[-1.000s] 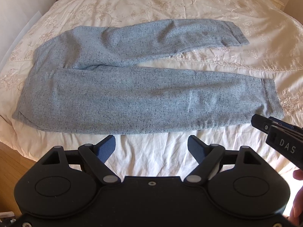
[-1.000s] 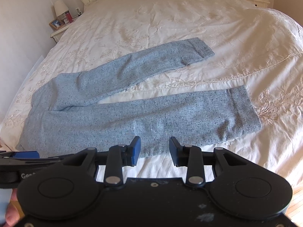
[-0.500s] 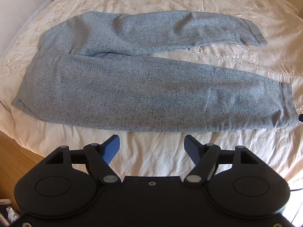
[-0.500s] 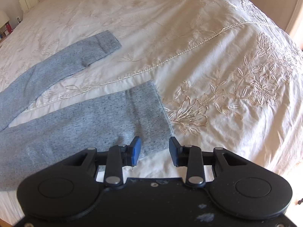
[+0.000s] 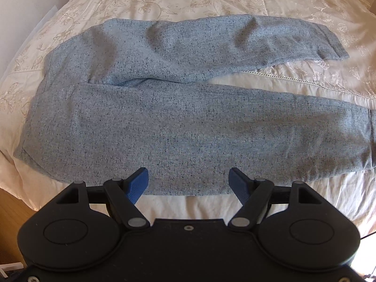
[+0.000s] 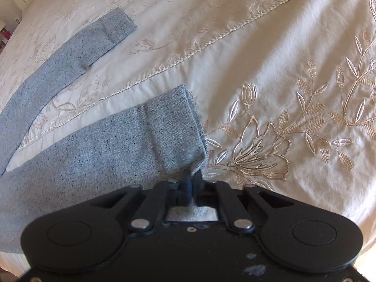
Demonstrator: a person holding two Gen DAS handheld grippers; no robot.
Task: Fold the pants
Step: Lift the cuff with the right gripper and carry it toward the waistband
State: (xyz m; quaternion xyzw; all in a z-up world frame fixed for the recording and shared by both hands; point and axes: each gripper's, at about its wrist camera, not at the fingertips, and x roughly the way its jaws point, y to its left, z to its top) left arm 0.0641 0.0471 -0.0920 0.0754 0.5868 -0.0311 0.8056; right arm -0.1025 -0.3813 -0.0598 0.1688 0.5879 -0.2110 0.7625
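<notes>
Pants (image 5: 178, 127): grey-blue flecked fabric, flat on embroidered cream bedspread (image 6: 270, 54), legs splayed apart in a V. R gripper (image 6: 193, 178) jaws just closed, clamped on near-leg hem corner. L gripper (image 5: 189, 183) spread wide over near-leg edge, nothing gripped.

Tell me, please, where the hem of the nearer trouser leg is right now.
In the right wrist view the hem lies low and centre on the bedspread, its near corner pinched by the right gripper, beside an embroidered flower.
</notes>
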